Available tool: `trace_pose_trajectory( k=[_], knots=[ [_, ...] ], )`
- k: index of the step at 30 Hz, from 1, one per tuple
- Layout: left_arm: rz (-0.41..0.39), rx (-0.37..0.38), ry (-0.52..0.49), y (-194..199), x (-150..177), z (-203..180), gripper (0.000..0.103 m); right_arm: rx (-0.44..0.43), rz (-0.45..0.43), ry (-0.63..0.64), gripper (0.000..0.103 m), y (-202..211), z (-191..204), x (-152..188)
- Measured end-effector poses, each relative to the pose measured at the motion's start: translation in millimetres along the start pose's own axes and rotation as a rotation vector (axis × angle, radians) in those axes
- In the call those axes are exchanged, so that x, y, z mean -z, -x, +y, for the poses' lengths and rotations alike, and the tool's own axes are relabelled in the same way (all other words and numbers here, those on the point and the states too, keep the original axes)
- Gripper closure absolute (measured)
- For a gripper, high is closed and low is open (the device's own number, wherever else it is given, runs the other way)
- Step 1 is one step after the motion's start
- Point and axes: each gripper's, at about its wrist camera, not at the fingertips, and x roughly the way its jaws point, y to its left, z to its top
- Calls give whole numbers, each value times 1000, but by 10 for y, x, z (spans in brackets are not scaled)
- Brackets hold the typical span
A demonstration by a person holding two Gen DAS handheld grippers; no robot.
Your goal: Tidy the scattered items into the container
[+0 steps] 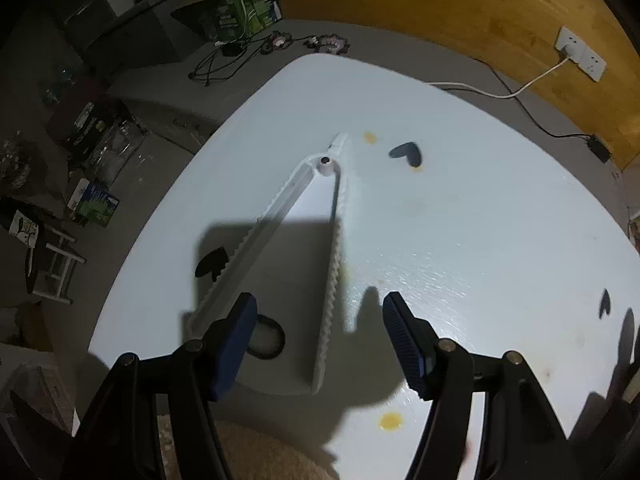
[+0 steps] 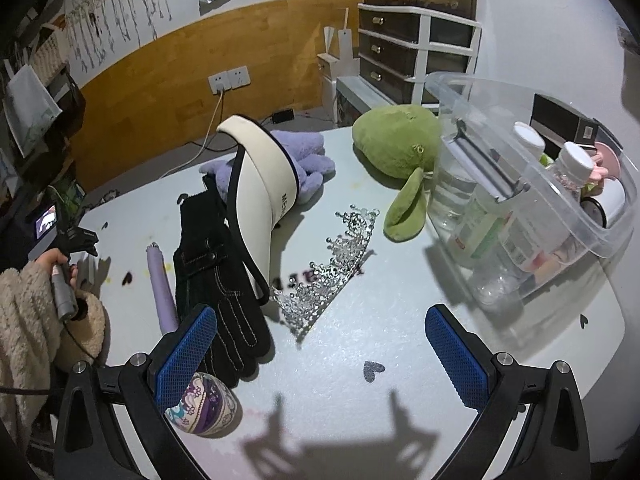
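A stained white table [image 2: 360, 340] is littered with a tiara [image 2: 332, 268]; wood-panelled wall [image 2: 160, 92] behind. Both grippers [image 1: 320, 344] [image 2: 320, 356] are held wide open, empty.

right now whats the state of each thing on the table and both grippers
left gripper: open, empty
right gripper: open, empty
clear container: open-topped, partly filled with bottles
white tongs: spread open, flat
tiara: tilted on its rim
visor: propped upright
black glove: lying flat

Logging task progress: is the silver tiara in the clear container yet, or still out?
Out. The tiara lies on the table, left of the clear container, untouched.
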Motion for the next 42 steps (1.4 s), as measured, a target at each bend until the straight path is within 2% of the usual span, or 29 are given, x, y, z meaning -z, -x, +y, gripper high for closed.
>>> trace_pose_trajectory(
  k=[5,7,8,9,10,11,14,18,24,33,42],
  knots=[
    [44,16,35,-194,-26,27,38,-70,28,59,0,-76,24,-7],
    [39,39,34,-216,-56,26,45,-90,38,76,0,-106,33,-11],
    [32,41,6,-192,-59,-18,56,-90,42,76,0,-117,37,-12],
    [26,43,-25,-165,-62,-67,72,-91,45,76,0,-126,39,-12],
    [20,47,-62,-139,-47,-128,77,-93,49,75,0,-137,40,-12],
    [15,51,-100,-114,-31,-190,87,-96,53,75,0,-147,43,-12],
    [14,104,-145,-52,62,-292,97,-101,62,76,0,-164,57,-11],
    [12,182,-242,103,312,-521,98,-106,60,72,0,-154,51,-3],
    [-26,262,-369,342,858,-731,98,-114,46,49,0,-90,-22,20],
    [-61,340,-524,631,1649,-694,98,-139,29,16,0,46,-167,90],
    [-120,402,-618,878,2351,-532,98,-196,-2,80,0,279,-180,202]
  ],
)
